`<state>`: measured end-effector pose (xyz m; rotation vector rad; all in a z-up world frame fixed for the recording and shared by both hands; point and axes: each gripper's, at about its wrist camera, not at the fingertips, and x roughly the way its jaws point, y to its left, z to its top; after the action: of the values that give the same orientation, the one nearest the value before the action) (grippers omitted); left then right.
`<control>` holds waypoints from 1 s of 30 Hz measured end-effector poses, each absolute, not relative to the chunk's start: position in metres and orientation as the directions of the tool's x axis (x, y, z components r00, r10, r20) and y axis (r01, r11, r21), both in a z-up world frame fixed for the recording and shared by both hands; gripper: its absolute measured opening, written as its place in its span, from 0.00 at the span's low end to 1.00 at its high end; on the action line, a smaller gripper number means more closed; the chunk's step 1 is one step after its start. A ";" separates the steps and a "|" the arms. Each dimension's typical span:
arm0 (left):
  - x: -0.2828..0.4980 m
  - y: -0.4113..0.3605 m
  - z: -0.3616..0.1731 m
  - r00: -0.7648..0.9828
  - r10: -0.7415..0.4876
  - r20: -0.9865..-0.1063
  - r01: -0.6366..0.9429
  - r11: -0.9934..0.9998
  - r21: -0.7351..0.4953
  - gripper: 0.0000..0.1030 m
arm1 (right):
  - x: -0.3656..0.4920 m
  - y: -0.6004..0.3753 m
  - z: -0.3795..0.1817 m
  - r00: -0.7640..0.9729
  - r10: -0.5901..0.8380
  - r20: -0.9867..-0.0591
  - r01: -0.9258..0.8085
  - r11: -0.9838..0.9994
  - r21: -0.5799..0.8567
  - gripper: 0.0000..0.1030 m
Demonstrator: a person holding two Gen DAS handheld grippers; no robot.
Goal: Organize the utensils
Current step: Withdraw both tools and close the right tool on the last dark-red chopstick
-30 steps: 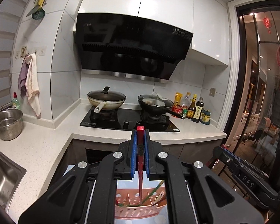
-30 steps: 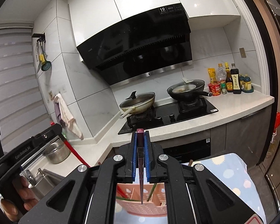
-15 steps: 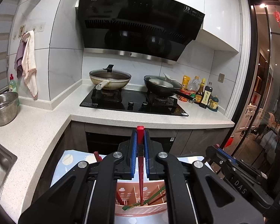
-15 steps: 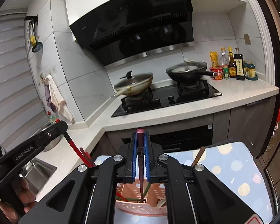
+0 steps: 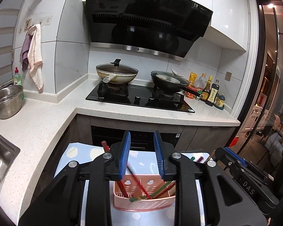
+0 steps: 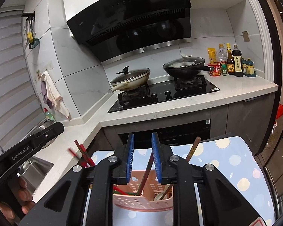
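A pink perforated utensil basket [image 5: 141,205] stands on a blue patterned cloth, right under both grippers; it also shows in the right wrist view [image 6: 141,204]. My left gripper [image 5: 141,154] is open above it, and a red chopstick [image 5: 139,183] leans blurred in the basket among red and green ones. My right gripper [image 6: 142,156] is open above the basket, and a dark chopstick [image 6: 146,175] leans in it just below the jaws. A brown chopstick [image 6: 193,147] sticks out to the right.
The cloth [image 6: 234,160] covers a small table before the L-shaped white counter [image 5: 37,124]. A stove with a wok [image 5: 117,73] and a frying pan [image 5: 169,81], sauce bottles [image 5: 211,92], a steel bowl [image 5: 6,101] and a sink [image 5: 0,160] lie beyond.
Both grippers have lowered toward the basket and opened. The red chopstick has dropped from the left one and the dark chopstick from the right one into the basket.
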<state>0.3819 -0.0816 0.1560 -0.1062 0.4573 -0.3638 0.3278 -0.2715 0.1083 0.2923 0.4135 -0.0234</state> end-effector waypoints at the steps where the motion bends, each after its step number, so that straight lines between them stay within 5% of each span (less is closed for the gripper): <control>1: 0.380 -0.080 0.156 0.834 -0.367 -0.413 0.319 0.930 -0.182 0.24 | 0.325 -0.270 0.108 0.916 0.035 -0.400 0.080 0.960 0.269 0.20; 17: 0.312 -0.058 0.136 0.809 -0.360 -0.465 0.310 0.933 -0.183 0.25 | 0.243 -0.242 0.080 0.867 0.088 -0.490 0.024 0.976 0.218 0.20; 30: 0.230 -0.023 0.039 0.710 -0.310 -0.632 0.238 0.951 -0.199 0.30 | 0.140 -0.211 -0.013 0.734 0.101 -0.672 0.034 0.982 0.185 0.24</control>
<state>0.2299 -0.0234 0.0393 -0.1051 0.7200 -0.3047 0.1403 -0.2110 -0.0132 0.1903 0.7476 0.0372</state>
